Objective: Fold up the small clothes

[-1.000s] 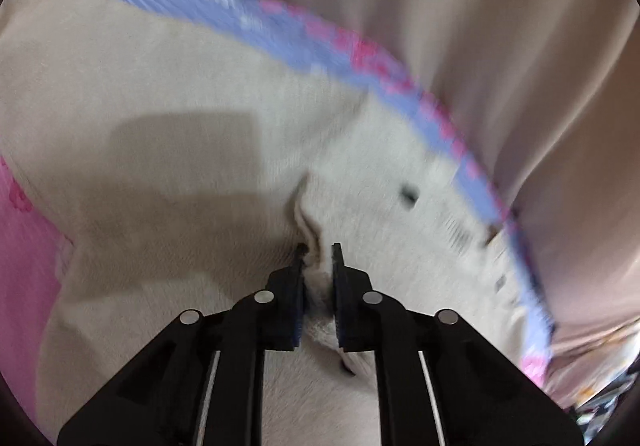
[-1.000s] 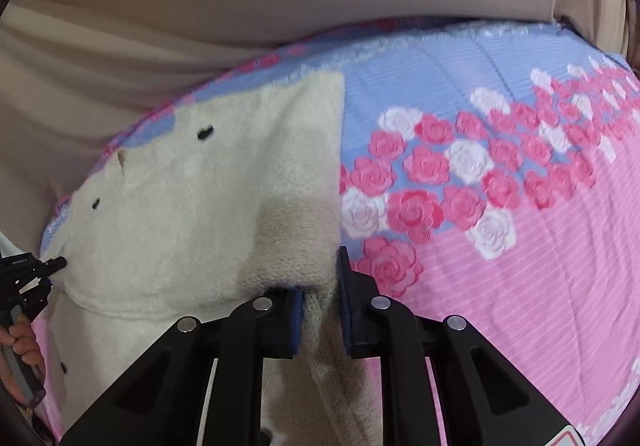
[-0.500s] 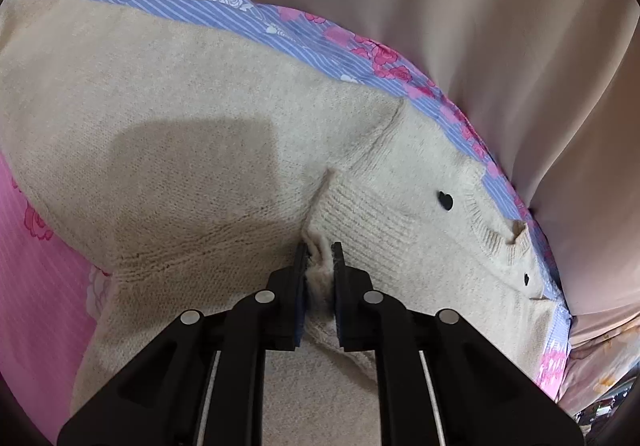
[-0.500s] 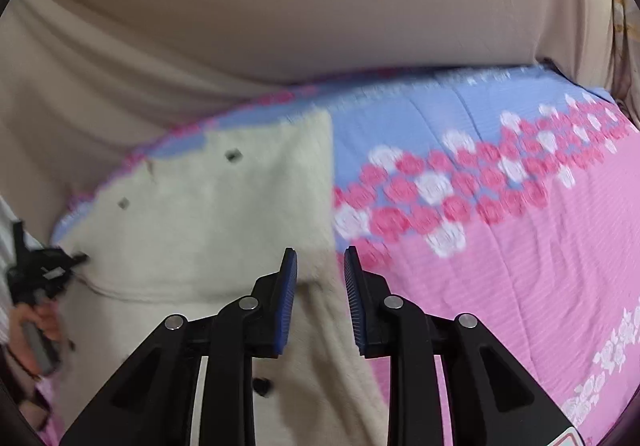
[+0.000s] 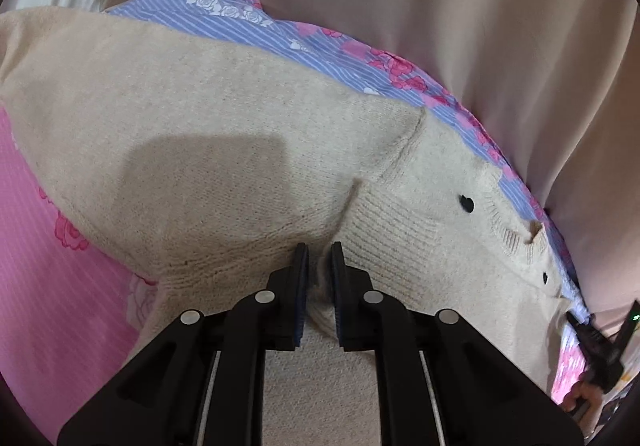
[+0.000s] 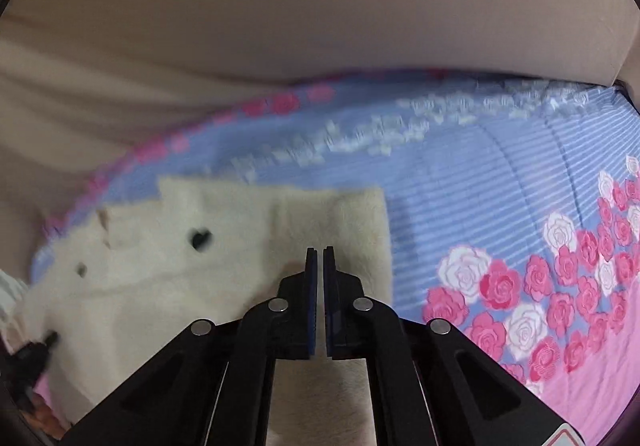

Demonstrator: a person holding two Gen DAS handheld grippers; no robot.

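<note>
Mid-fold on the cream knit cardigan (image 5: 224, 149), which lies flat on the floral bedsheet (image 6: 500, 173), near its blue striped edge by the beige curtain (image 5: 460, 5).

Left tongs (image 5: 319, 266): nearly shut, pinching a ridge of knit at the ribbed hem; fabric is bunched between the pads.

Right tongs (image 6: 320, 270): jaws have just closed to a hairline gap, nothing between them. They hang over the cardigan's right edge, off the fabric as far as I can tell.

My read: one side panel is folded over and the right hand is free.

Next move: open the right tongs, find a fresh edge or corner, and pinch only the top layer. I'd keep the left pinch as anchor so the knit doesn't drag.
</note>
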